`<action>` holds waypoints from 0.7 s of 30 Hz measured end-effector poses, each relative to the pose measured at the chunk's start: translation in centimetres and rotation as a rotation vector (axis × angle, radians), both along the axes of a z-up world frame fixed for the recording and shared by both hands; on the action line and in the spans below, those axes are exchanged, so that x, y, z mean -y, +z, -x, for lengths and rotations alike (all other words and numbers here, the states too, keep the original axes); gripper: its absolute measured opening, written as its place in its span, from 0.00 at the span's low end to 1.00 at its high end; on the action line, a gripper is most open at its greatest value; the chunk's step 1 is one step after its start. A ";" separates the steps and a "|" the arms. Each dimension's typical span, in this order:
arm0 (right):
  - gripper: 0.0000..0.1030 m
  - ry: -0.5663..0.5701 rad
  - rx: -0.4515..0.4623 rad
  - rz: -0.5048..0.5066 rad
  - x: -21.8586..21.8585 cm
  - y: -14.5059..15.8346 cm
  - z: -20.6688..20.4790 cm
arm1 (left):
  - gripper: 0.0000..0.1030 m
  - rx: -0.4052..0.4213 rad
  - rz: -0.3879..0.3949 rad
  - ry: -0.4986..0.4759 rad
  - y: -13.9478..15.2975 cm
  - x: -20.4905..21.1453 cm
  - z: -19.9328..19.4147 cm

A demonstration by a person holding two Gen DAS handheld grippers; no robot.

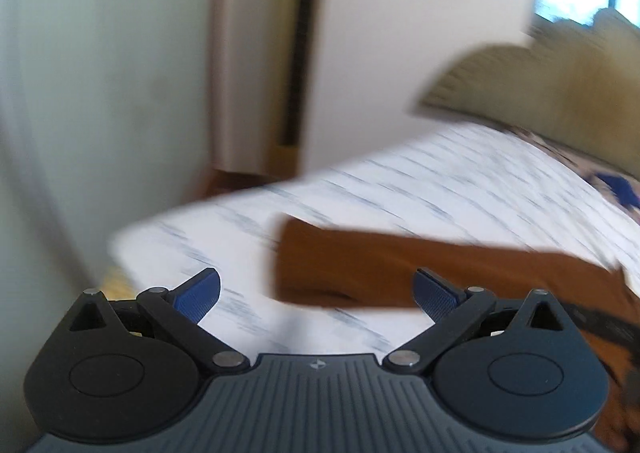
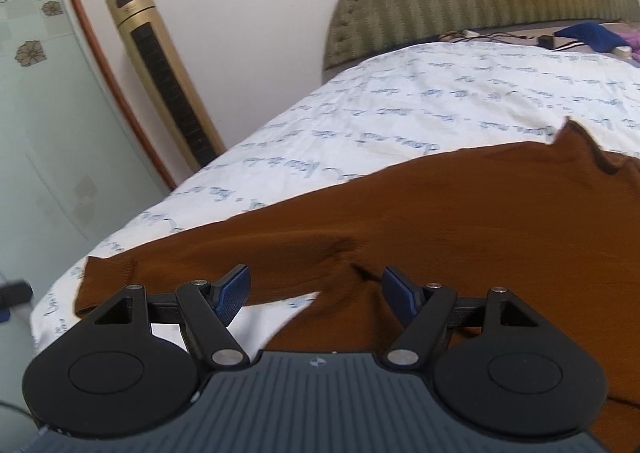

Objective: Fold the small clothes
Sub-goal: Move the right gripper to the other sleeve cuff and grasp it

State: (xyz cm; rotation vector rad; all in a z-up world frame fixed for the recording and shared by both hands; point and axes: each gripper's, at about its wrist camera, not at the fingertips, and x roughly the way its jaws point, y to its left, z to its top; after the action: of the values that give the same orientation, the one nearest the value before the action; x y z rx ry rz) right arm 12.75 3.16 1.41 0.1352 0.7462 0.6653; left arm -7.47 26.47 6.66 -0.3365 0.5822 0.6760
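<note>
Brown sweater (image 2: 420, 205) lies flat on bed sheet (image 2: 400, 101); soft, light, floppy knit, prob best pinched at sleeve cuff/hem. Left gripper (image 1: 316, 293) & right gripper (image 2: 316, 293) jaws spread, holding nothing

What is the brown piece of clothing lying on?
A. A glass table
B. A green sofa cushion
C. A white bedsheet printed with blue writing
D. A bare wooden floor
C: the brown garment is spread across the white bedsheet, whose blue script shows all around it.
</note>
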 end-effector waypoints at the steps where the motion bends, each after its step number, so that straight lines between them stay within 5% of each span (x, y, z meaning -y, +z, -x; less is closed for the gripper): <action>1: 0.70 0.012 -0.004 -0.008 -0.4 0.1 0.1 | 1.00 0.010 -0.015 0.036 0.3 -1.1 0.6; 6: 0.70 0.103 -0.053 -0.081 -2.8 0.4 0.9 | 1.00 0.025 -0.012 0.145 -0.1 -5.5 2.2; 11: 0.70 0.205 -0.156 -0.183 -5.9 0.3 1.6 | 1.00 -0.054 -0.019 0.064 -2.5 -5.9 1.2; 17: 0.71 0.314 -0.269 -0.284 -9.7 -0.3 2.5 | 1.00 -0.178 -0.222 -0.065 -5.4 -2.6 -0.9; 21: 0.71 0.346 -0.381 -0.341 -12.1 -1.6 2.1 | 1.00 -0.184 -0.206 -0.103 -6.4 -2.1 -1.4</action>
State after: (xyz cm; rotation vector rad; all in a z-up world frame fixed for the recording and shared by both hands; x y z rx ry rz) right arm 10.64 15.26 -0.21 0.4617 1.0293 1.1142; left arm -6.11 28.55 0.28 -0.0514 0.6936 0.6648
